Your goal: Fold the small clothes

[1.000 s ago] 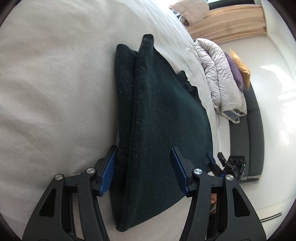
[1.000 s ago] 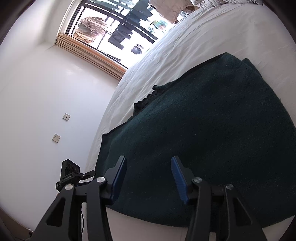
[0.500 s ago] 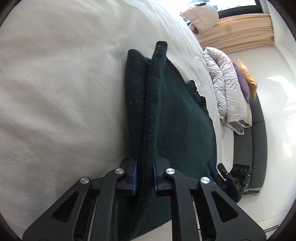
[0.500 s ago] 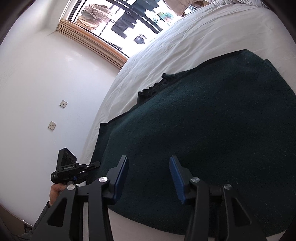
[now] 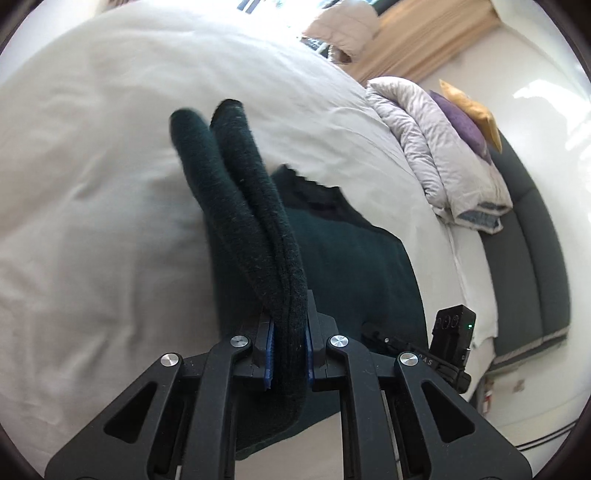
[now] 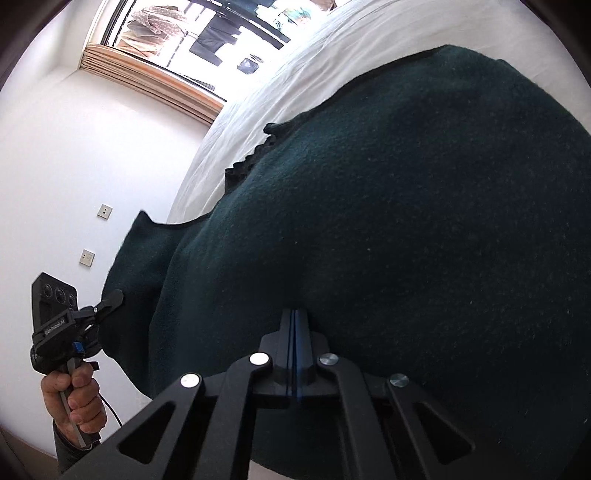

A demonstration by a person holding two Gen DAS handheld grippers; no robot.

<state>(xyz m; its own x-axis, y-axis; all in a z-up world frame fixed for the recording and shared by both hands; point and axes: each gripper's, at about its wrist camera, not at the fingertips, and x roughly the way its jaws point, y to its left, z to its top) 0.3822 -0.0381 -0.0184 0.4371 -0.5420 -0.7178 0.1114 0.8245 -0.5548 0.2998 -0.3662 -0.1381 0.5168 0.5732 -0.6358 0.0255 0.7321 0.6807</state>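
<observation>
A dark green knit garment (image 5: pixel 343 258) lies spread on the white bed (image 5: pixel 92 184). My left gripper (image 5: pixel 288 310) is shut on a doubled fold of the garment's edge (image 5: pixel 251 206), lifted off the sheet. In the right wrist view the same garment (image 6: pixel 406 184) fills the frame, and my right gripper (image 6: pixel 295 314) has its jaws closing fully together with the tips pressed against the cloth near its front edge; no cloth shows between the pads. The left gripper (image 6: pixel 110 297) appears there too, held in a hand (image 6: pixel 74 398), pinching the raised corner.
A rolled pale duvet (image 5: pixel 436 147) with purple (image 5: pixel 461 122) and yellow (image 5: pixel 469 107) cushions lies at the bed's far side, beside a dark sofa (image 5: pixel 528 240). A white wall with sockets (image 6: pixel 105 211) and a window (image 6: pixel 221 29) stand past the bed's edge.
The left gripper shut on the garment's folded edge and lifted it up off the sheet. The right gripper sank to the cloth and shut, from wide open.
</observation>
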